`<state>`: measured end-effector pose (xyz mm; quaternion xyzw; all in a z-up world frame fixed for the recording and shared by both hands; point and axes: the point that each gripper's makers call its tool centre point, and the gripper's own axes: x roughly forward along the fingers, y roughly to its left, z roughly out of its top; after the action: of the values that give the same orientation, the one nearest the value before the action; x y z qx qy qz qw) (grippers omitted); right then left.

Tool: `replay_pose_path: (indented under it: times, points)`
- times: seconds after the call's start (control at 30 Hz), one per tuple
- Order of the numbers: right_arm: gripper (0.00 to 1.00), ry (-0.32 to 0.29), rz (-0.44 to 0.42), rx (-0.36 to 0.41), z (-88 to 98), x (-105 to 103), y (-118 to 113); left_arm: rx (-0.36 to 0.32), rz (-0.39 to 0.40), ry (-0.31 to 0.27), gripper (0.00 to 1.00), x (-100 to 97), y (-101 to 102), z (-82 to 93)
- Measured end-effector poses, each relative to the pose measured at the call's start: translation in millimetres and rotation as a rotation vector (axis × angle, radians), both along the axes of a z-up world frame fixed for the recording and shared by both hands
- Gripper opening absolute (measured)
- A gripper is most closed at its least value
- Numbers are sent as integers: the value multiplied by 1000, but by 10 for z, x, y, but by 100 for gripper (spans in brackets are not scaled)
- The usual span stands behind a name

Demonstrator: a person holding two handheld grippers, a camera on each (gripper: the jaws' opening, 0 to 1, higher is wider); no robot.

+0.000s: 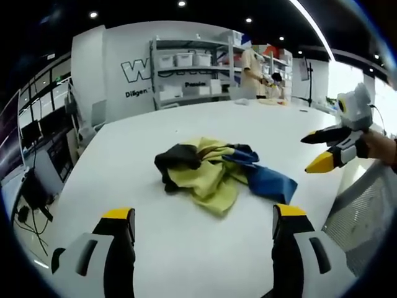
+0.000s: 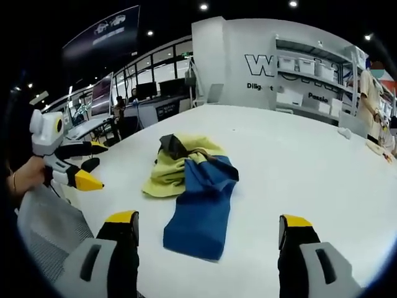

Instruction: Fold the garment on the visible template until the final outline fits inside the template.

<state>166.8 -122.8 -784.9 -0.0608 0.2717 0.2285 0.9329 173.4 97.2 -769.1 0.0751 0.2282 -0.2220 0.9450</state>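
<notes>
A crumpled garment point(image 1: 211, 172) of yellow, black and blue cloth lies in a heap on the white table point(image 1: 186, 118). In the left gripper view, my left gripper point(image 1: 203, 214) is open just short of the heap, nothing between its yellow-tipped jaws. My right gripper point(image 1: 310, 154) comes in from the right, open, a little off the blue end. In the right gripper view the garment point(image 2: 192, 180) has its blue part stretched toward my open right gripper point(image 2: 208, 220). The left gripper point(image 2: 99, 166) hovers open at the left, near the table's edge point(image 2: 298, 155).
A grey mesh chair back point(image 1: 366, 211) point(image 2: 43, 230) stands by the table's edge beside the grippers. Shelves with white bins point(image 1: 186, 68) point(image 2: 310, 81) and people point(image 1: 254, 74) are beyond the far edge. Desks with monitors point(image 2: 149, 93) are off to one side.
</notes>
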Motion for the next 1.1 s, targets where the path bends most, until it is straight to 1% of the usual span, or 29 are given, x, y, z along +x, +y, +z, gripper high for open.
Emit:
replay_pose_path:
  times: [0.03,0.07,0.17,0.2,0.23,0.27,0.3,0.37,0.4,0.47,0.5,0.53,0.63,0.73,0.77,0.8,0.83,0.87,0.93,1.0,1.1]
  points:
    - [93,4,-3,51,36,0,31,2,3,5,91,-3,12,-9]
    - [92,10,-10,68,34,5,18,0,4,3,91,-3,15,-1]
    - [91,5,-13,55,34,8,8,1,-4,7,89,-16,-8,-7]
    - [91,-11,-21,57,74,22,-4,0,8,14,89,-12,25,-21]
    - [91,-14,-31,61,85,36,-24,-2,13,17,89,-11,31,-25]
    - [91,-24,-47,50,98,54,-73,-1,14,0,89,-2,29,1]
    - [90,-25,-62,78,134,68,-98,4,14,-4,89,0,31,0]
    - [90,-22,-65,145,174,75,-61,10,9,10,89,-11,30,-24]
    - [90,-20,-68,161,188,74,-68,5,8,14,89,-15,25,-26]
    - [89,-15,-65,161,183,68,-77,-30,-5,12,90,-26,-33,-1]
    - [88,-14,-65,161,179,67,-72,-36,-4,11,91,-27,-41,6]
    - [89,-13,-57,151,170,58,-63,-30,-6,9,91,-30,-46,8]
    - [89,-18,-42,128,165,46,-30,20,-20,4,91,-34,-36,-7]
    - [88,-24,-26,134,192,51,3,14,-13,1,90,-15,-11,23]
    - [86,-28,-26,142,212,59,1,2,-12,-6,89,-5,-14,46]
    - [85,-41,-31,167,258,76,3,-11,-11,-13,89,-3,-16,68]
    - [84,-52,-40,207,308,97,5,-24,-10,-14,87,-11,-20,78]
    - [84,-52,-41,215,318,98,4,-39,-12,-7,86,-31,-26,84]
    - [84,-35,-63,261,353,93,-21,-50,-17,4,86,-38,-13,97]
    - [84,-41,-57,271,402,83,-25,-49,-21,2,85,-24,-6,114]
    - [85,-44,-40,274,526,74,-5,-50,-35,-4,85,55,6,194]
